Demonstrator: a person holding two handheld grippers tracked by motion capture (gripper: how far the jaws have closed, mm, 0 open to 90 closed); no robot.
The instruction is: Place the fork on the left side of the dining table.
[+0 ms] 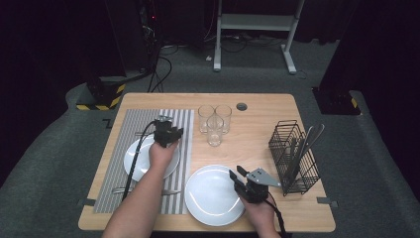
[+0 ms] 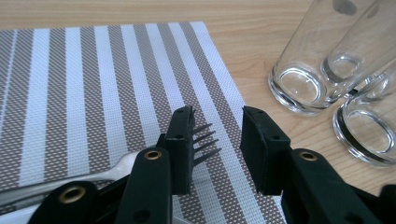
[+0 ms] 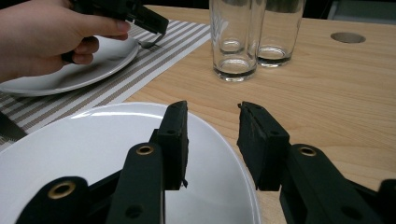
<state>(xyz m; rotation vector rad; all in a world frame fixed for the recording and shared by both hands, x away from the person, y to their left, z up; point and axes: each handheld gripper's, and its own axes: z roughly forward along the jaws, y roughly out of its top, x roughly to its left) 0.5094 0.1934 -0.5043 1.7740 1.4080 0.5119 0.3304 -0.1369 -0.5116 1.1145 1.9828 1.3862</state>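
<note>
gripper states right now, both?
Left hand-held gripper: open, fork tines beside one jaw, not pinched.
Right hand-held gripper: open, holding nothing.

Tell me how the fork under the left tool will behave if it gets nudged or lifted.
The fork looks like polished metal, so probably stiff and somewhat slippery between the left tool pads. It lies flat, handle toward the plate, so it should slide rather than roll. The woven placemat may drag on it slightly.
</note>
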